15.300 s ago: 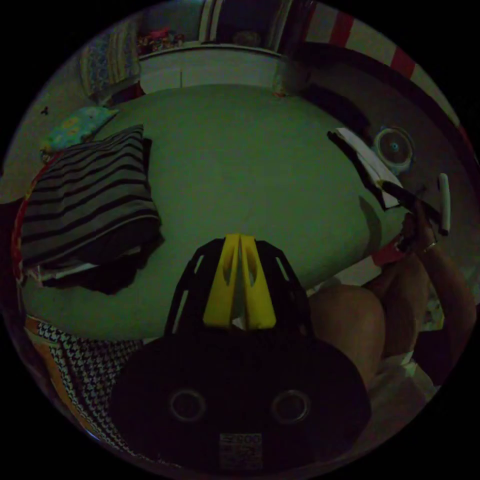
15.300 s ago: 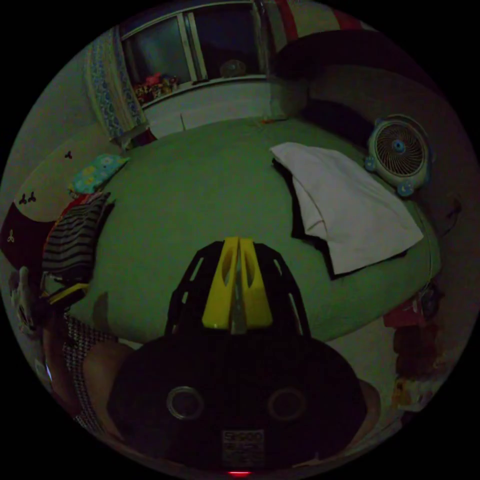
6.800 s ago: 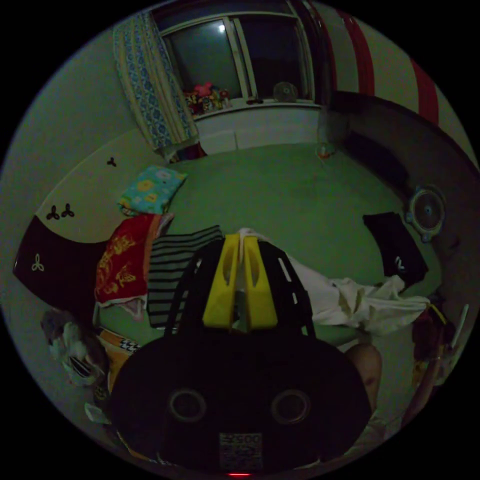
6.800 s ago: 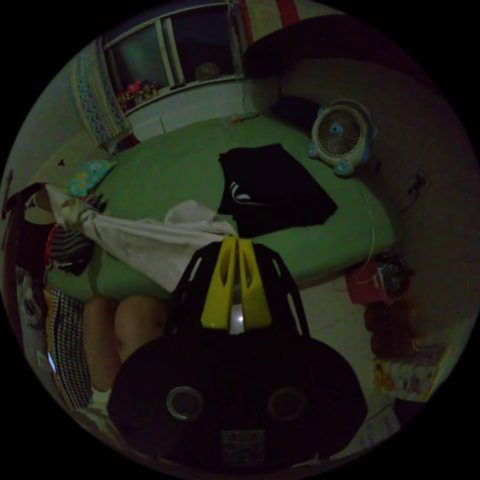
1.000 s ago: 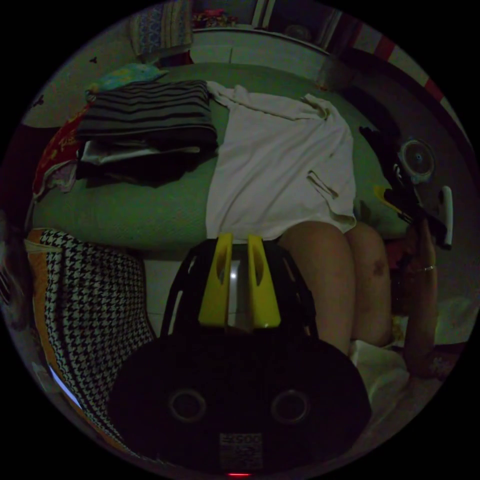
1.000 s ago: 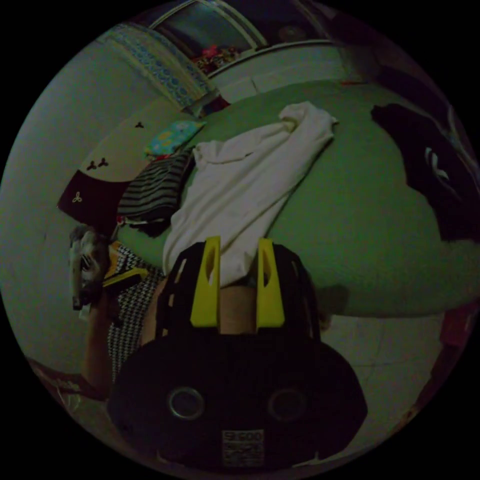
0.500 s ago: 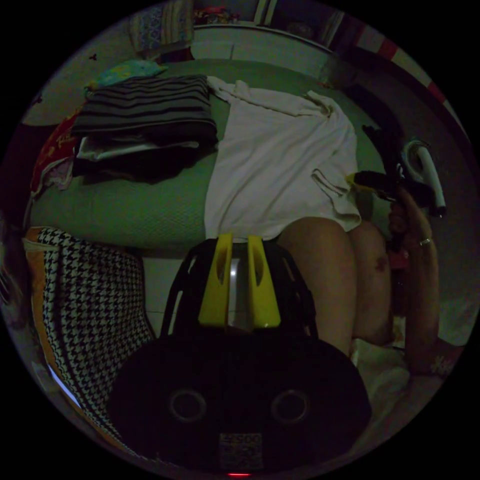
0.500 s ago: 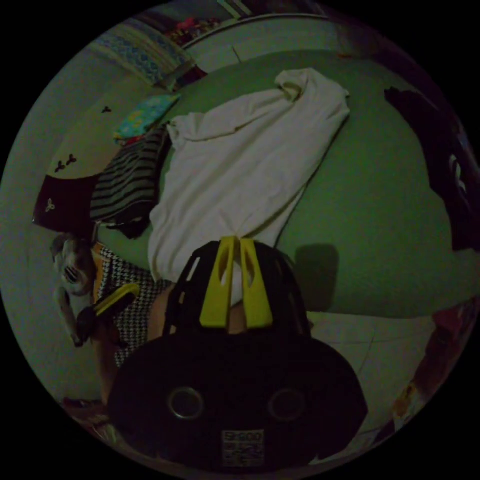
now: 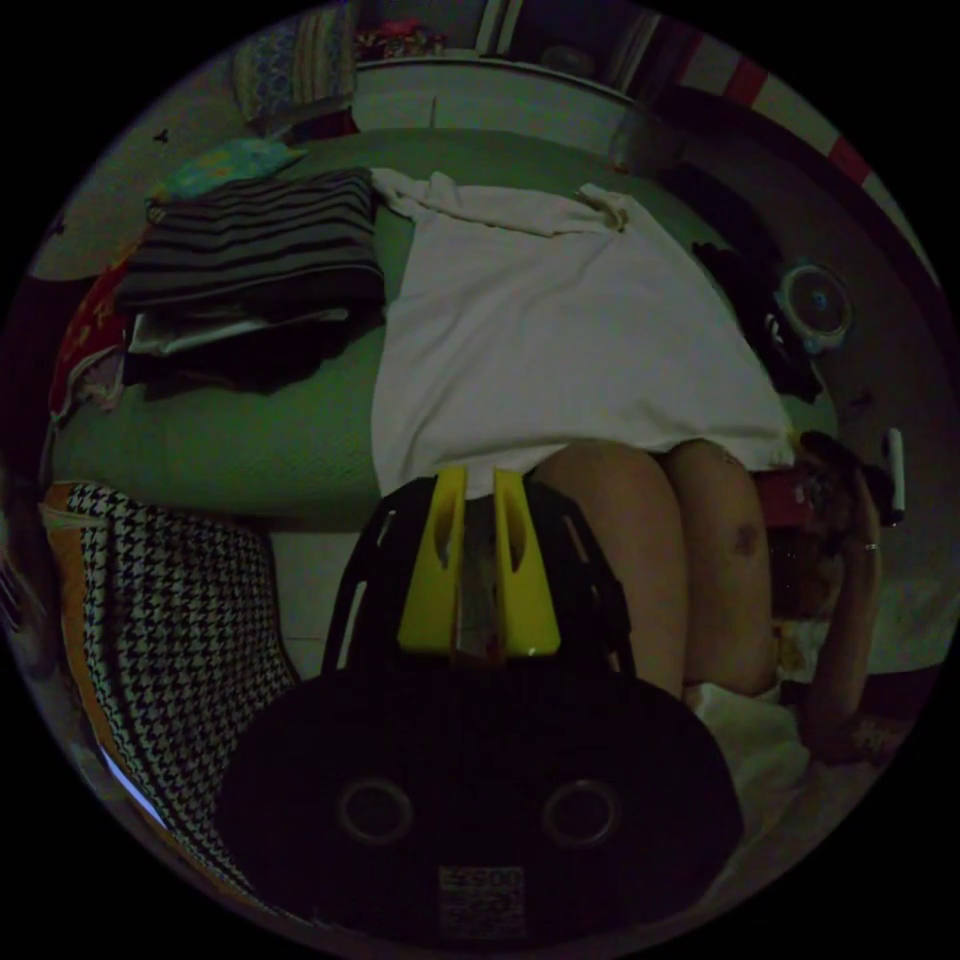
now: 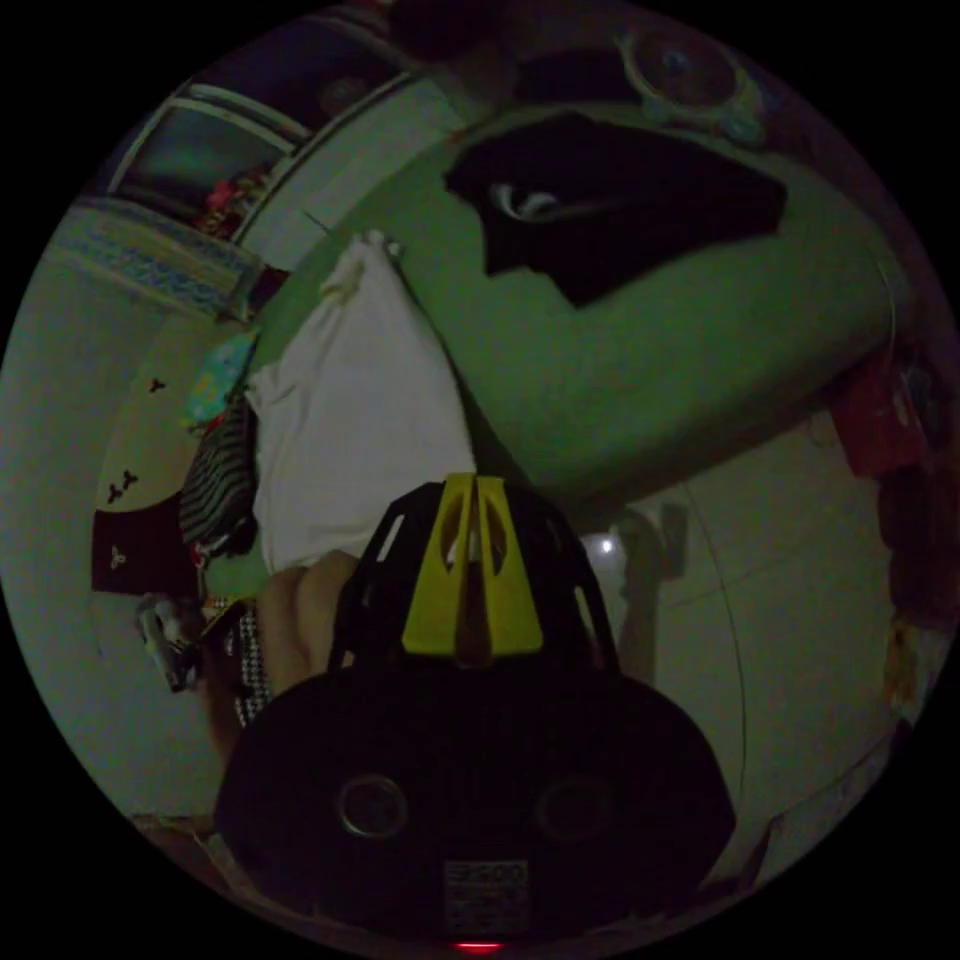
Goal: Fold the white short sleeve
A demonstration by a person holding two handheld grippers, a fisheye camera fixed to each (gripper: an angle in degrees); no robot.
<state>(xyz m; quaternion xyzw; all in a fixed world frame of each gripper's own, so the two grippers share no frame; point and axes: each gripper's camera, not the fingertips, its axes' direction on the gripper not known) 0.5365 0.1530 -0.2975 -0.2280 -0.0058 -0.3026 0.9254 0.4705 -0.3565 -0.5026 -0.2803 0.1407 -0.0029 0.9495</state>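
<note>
The white short-sleeve shirt [image 9: 560, 330] lies spread on the green bed [image 9: 220, 440], collar far and hem at the near edge over the person's knees [image 9: 640, 540]. My left gripper [image 9: 480, 482] is at the hem left of the knees, jaws a narrow gap apart. In the right gripper view the shirt [image 10: 350, 420] runs down to my right gripper [image 10: 475, 488], whose jaws are pressed together on the hem's corner. In the left gripper view that corner is drawn out toward the hand [image 9: 850, 500] holding the right gripper.
A folded striped stack [image 9: 250, 240] sits on the bed left of the shirt, with a teal pillow [image 9: 220, 160] behind it. A black garment [image 10: 620, 200] and a small fan [image 10: 690, 60] are on the far side. A houndstooth cloth [image 9: 170, 620] hangs beside the bed.
The right gripper, shut on the hem corner, has pulled it outward, so the shirt's lower edge now lies stretched and flat. The left gripper has come up to the hem.
</note>
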